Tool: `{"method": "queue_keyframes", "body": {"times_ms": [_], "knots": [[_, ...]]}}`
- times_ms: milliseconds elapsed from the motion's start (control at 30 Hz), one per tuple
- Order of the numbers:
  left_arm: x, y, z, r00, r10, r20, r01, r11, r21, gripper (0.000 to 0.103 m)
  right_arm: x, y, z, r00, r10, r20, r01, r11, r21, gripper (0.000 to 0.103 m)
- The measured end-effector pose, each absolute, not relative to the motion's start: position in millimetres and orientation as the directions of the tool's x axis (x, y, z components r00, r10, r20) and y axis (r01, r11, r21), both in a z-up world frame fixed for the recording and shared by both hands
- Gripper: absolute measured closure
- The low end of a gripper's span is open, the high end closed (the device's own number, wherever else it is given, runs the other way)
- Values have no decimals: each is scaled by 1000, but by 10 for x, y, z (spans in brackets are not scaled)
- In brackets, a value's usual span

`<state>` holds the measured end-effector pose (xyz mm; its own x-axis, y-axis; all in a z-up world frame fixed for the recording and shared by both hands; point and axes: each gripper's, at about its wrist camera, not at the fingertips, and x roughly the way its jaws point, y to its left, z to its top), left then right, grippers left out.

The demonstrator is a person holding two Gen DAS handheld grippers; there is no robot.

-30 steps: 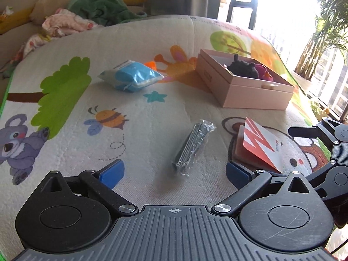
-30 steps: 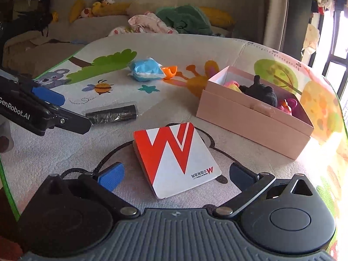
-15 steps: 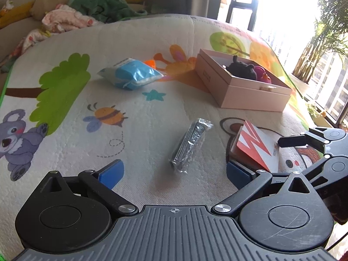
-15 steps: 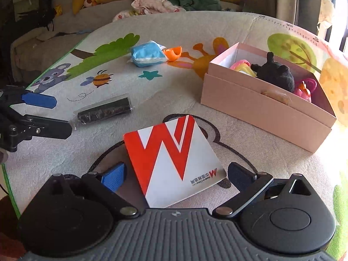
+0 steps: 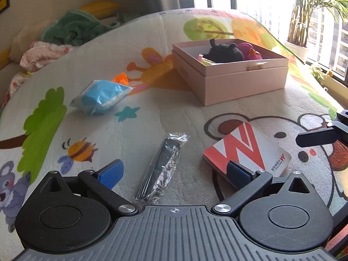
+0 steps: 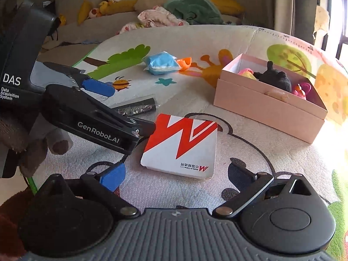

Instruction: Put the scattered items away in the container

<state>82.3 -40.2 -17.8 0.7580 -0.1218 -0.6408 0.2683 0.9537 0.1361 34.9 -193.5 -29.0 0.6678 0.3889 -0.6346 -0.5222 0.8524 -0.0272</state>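
A black packet in clear wrap (image 5: pixel 163 167) lies on the play mat between the fingers of my left gripper (image 5: pixel 174 171), which is open and low over it. In the right wrist view the same packet (image 6: pixel 134 107) shows behind the left gripper (image 6: pixel 122 107). A red-and-white flat box (image 6: pixel 182 143) lies just ahead of my open right gripper (image 6: pixel 177 175), with nothing between its pads. The left gripper's right finger (image 5: pixel 237 171) sits at this box's (image 5: pixel 245 154) near corner. An open pink box (image 5: pixel 245 80) holds a black plush toy (image 5: pixel 226 53).
A blue wrapped pack (image 5: pixel 102 95) and a small orange piece (image 5: pixel 120 79) lie on the mat to the far left. One finger (image 5: pixel 315 138) of the right gripper enters at the right. Clothes and cushions are heaped behind the mat. A potted plant (image 5: pixel 304 17) stands by the window.
My left gripper has moved forward and down, so the black packet now lies between its fingers. The flat box now lies a little ahead of the right gripper's fingers, no longer between them.
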Motion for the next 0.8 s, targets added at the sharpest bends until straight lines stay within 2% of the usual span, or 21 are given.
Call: {"method": "queue_keyframes", "body": {"times_ms": [100, 267, 433, 633, 767, 800], "knots": [[868, -411, -176, 767, -107, -633, 265, 951, 161, 0, 384, -1892, -349, 673, 378, -636, -519, 854, -42, 2], [899, -85, 2, 787, -119, -605, 178, 983, 37, 0, 493, -1811, -373, 700, 362, -616, -486, 873, -39, 2], [785, 267, 30, 791, -82, -607, 95, 995, -11, 0, 736, -1759, -369, 694, 361, -623, -436, 899, 34, 2], [633, 384, -82, 759, -135, -637, 136, 990, -48, 0, 732, -1689, -405, 677, 361, -641, -469, 883, 2, 20], [636, 258, -127, 755, -170, -633, 178, 983, -52, 1, 597, -1788, -376, 678, 346, -649, -470, 882, -22, 20], [645, 225, -132, 754, -179, -632, 187, 981, -54, 5, 546, -1823, -376, 688, 333, -645, -464, 885, -39, 20]]}}
